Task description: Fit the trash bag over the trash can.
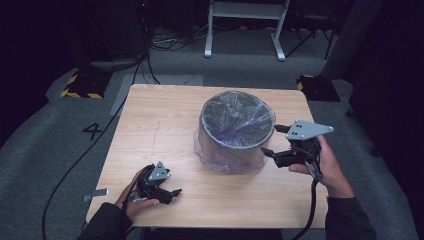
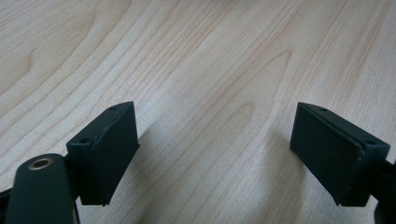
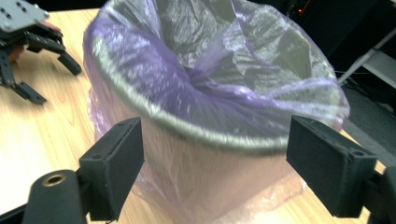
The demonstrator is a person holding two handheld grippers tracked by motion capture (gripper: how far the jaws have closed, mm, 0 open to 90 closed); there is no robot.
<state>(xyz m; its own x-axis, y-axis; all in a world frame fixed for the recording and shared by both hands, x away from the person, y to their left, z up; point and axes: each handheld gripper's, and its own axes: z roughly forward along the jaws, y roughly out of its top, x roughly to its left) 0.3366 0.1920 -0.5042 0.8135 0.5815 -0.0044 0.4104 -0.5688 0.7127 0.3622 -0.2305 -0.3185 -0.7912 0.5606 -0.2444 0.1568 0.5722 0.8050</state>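
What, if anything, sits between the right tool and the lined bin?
Nothing visible. The right tool is open, its jaws spread just off the right side of the bin, and the right gripper view looks straight at the bin's wall and its purple liner with no object between. The left tool rests apart on the table.

A lab or recording studio: a lone wooden table (image 1: 150, 135) stands on grey carpet (image 1: 40, 145) amid dark surroundings, with cables (image 1: 170, 42) at the top, yellow-black striped floor weights (image 1: 82, 85) upper left, and a taped "4" (image 1: 92, 131) at left.
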